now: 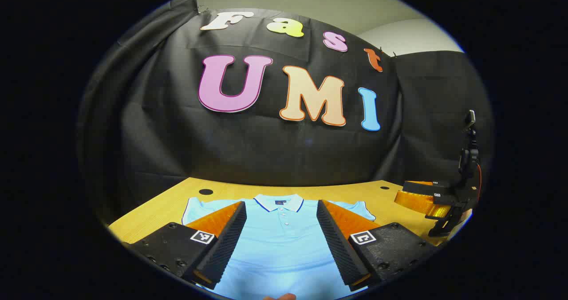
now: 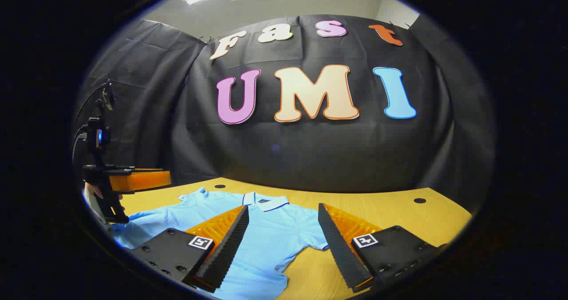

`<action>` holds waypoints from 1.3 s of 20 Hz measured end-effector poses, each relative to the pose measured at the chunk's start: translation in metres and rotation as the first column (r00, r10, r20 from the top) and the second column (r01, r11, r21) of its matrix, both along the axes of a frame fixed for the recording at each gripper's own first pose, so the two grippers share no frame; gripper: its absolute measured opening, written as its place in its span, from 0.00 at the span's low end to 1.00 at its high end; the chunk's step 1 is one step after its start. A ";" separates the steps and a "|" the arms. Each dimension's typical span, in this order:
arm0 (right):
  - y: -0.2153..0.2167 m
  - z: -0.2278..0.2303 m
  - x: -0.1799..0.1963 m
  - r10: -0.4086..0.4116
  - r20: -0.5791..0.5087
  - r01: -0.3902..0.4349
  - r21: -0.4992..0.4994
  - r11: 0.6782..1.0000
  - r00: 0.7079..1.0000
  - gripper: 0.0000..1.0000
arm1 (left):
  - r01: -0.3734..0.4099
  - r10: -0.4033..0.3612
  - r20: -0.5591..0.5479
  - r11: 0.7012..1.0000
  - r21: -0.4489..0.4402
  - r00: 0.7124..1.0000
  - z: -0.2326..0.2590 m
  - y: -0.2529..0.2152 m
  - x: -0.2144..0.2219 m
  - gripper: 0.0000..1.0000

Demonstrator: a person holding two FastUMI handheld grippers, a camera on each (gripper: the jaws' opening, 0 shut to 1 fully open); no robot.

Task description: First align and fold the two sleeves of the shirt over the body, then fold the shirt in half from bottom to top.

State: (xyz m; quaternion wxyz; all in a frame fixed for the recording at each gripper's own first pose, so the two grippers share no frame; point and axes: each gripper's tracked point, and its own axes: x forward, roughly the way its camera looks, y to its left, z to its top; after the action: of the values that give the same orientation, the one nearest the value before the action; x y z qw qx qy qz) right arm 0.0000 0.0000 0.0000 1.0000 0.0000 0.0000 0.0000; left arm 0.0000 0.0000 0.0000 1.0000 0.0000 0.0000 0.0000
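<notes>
One light blue polo shirt [image 1: 284, 242] lies flat and face up on a wooden table [image 1: 155, 209], its white-trimmed collar [image 1: 278, 201] pointing toward the black cloth wall at the back of the booth. In the left gripper view the shirt sits at lower center, its two short sleeves spread out to either side: one sleeve [image 1: 195, 207] at lower left and the other sleeve [image 1: 359, 209] at lower right. Three small buttons run down the placket below the collar.

The left gripper [image 1: 282, 242] hangs above the body of the shirt with its two fingers spread wide apart, nothing between them; the shirt's chest shows through the gap. At the right edge of that view the second gripper appears farther off, above the table's edge, seen from the side.

In the right gripper view the shirt [image 2: 270, 238] lies at lower center and left, collar toward the wall, one sleeve [image 2: 317, 242] reaching just under the gap between the fingers. The right gripper [image 2: 282, 246] is likewise wide open and holds nothing, poised over the shirt's side and the bare wood beside it. At the left edge of this view the other gripper shows in profile, a hand [image 2: 95, 193] wrapped around its handle.

Two dark round holes [image 2: 419, 200] mark the tabletop near the wall in this view, one left of center, one at right.
</notes>
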 end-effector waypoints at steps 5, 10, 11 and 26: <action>-0.007 -0.005 0.002 -0.018 -0.016 0.018 -0.020 1.000 1.000 0.98 | -0.010 0.010 0.010 1.000 0.007 1.000 -0.003 0.007 0.000 0.94; -0.008 -0.013 0.002 -0.024 -0.033 0.023 -0.022 1.000 0.999 0.98 | -0.018 0.018 0.010 1.000 0.024 1.000 -0.004 0.009 -0.002 0.95; -0.009 -0.014 0.002 -0.024 -0.038 0.024 -0.024 0.999 0.999 0.98 | -0.027 0.027 0.015 0.999 0.026 1.000 -0.003 0.012 -0.002 0.95; -0.023 -0.041 0.012 -0.049 -0.129 0.049 0.003 0.999 0.990 1.00 | -0.055 0.055 0.008 0.998 -0.006 0.998 -0.005 0.024 -0.001 0.95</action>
State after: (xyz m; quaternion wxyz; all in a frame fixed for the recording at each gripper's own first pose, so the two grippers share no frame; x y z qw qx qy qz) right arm 0.0115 -0.0234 -0.0414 0.9976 0.0029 0.0647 -0.0246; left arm -0.0009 0.0241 -0.0050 0.9996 -0.0031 -0.0039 0.0273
